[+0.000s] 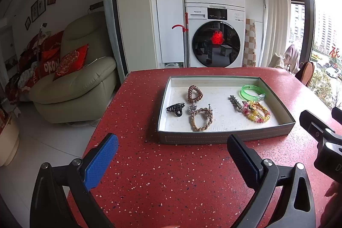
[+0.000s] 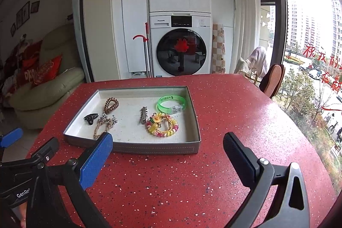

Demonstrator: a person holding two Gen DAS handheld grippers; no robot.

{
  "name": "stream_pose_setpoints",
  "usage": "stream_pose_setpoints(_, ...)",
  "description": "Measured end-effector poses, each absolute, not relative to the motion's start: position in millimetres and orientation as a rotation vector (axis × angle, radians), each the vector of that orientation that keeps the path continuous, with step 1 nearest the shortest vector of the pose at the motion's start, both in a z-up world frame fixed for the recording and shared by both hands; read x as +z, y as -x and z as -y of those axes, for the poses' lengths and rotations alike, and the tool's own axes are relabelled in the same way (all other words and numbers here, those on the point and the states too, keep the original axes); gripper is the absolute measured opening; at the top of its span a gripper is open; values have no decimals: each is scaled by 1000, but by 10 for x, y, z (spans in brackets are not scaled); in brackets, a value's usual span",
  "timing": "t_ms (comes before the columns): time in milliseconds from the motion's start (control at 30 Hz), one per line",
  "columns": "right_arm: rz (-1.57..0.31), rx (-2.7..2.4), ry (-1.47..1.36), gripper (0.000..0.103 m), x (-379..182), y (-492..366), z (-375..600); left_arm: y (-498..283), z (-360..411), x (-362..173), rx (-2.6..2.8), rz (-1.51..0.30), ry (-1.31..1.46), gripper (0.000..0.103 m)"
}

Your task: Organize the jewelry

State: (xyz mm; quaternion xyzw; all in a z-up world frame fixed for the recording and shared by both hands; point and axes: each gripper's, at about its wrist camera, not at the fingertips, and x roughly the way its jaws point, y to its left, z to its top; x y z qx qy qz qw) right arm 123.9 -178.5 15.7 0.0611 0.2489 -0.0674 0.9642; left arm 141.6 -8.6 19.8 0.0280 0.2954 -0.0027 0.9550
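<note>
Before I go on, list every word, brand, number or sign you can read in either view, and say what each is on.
"Panasonic": lower washing machine, on its front panel.
"GenRo", cut off by the edge: body of the left gripper.
"OKOK", seen upside down: red cushion on the armchair.
Red handwritten Chinese characters on the window: the first reads "祝", the rest unclear.
Washing machine display, button labels and print on the green bracelet: too small to read.

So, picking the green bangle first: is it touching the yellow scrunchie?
Apart: the right wrist view shows bare tray floor between the green bangle and yellow scrunchie.
</note>
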Motion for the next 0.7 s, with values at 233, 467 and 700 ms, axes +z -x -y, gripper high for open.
stream_pose_setpoints(233, -503, -136, -122, 103, 169, -1243, 1781, -1417, 86, 199, -5, -600, -56, 103)
stream_pose_setpoints(467, -503, -136, -123, 103, 167, -1241, 1779, -1413, 79, 196, -5, -603, -57, 103)
stream_pose_setpoints(700, -503, -135, -123, 103, 165, -1241, 1781, -1419, 79, 198, -6, -603, -57, 103)
